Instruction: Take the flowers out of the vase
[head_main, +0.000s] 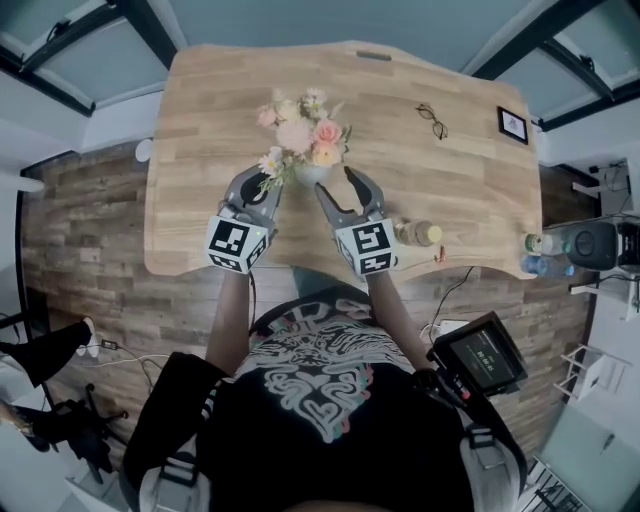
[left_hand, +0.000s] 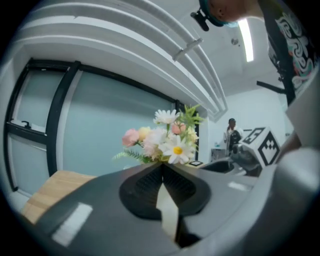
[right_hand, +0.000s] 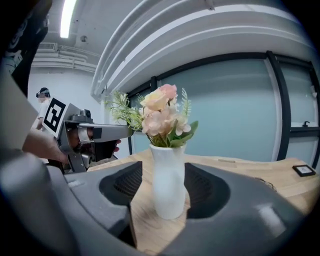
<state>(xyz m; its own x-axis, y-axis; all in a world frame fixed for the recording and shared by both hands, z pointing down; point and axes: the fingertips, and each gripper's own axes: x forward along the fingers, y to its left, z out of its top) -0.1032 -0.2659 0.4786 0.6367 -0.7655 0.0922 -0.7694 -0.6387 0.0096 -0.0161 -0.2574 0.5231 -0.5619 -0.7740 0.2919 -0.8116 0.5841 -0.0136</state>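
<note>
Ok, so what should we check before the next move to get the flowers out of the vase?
1. The vase stands upright between the jaws of the right gripper: ok.
2. Those jaws grip the vase: not ok, they are open and not pressing on it.
3. The left gripper is ready to take stems: not ok, its jaws are shut and empty.
4. The flowers all sit in the vase: ok.
5. The glasses lie well away from the vase: ok.
</note>
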